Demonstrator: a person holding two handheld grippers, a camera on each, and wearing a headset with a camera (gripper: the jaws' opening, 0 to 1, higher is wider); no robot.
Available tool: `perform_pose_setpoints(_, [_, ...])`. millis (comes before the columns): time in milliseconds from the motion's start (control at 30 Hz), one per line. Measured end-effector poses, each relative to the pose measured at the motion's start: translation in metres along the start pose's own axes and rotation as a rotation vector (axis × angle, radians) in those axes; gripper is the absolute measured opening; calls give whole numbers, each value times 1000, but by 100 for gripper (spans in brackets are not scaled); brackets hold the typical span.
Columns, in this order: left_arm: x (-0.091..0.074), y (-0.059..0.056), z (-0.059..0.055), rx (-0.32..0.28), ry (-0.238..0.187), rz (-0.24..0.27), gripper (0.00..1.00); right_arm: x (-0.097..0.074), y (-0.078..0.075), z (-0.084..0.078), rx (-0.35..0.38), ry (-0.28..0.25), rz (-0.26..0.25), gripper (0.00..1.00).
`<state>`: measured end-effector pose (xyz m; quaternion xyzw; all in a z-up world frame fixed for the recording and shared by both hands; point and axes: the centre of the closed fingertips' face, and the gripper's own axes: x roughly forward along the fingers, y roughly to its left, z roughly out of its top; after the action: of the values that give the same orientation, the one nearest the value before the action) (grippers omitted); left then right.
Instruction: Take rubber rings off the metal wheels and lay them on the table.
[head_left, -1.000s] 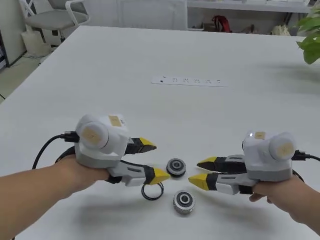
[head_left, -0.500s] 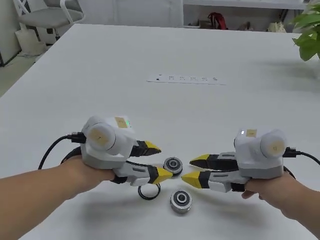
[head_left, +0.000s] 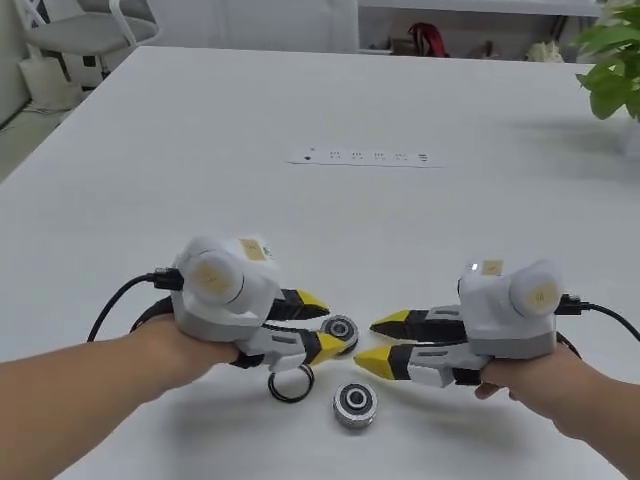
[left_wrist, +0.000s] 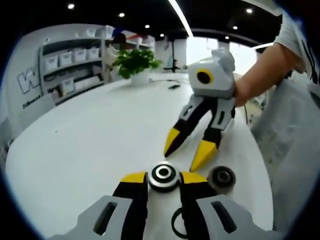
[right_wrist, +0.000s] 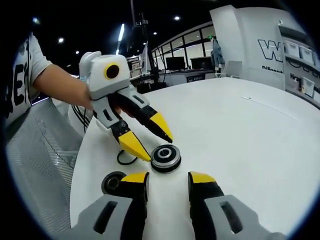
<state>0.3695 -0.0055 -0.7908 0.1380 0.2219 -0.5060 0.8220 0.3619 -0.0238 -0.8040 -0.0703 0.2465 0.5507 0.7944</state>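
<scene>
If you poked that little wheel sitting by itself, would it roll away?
Probably not: the wheel lies flat, so it would likely just slide. It looks like metal, so it is probably stiff and heavy for its size.

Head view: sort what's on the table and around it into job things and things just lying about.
Job:
- wheel between the left gripper jaws
- second wheel, nearer the person
- loose rubber ring
- right gripper, jaws apart

Lying about:
- white strip
- plant
- chair
</scene>
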Motion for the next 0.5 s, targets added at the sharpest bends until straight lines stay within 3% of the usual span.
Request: perform_pose_setpoints(500, [4,-2,3,-22,-9,12,16,8,0,6,2,-8,6,29])
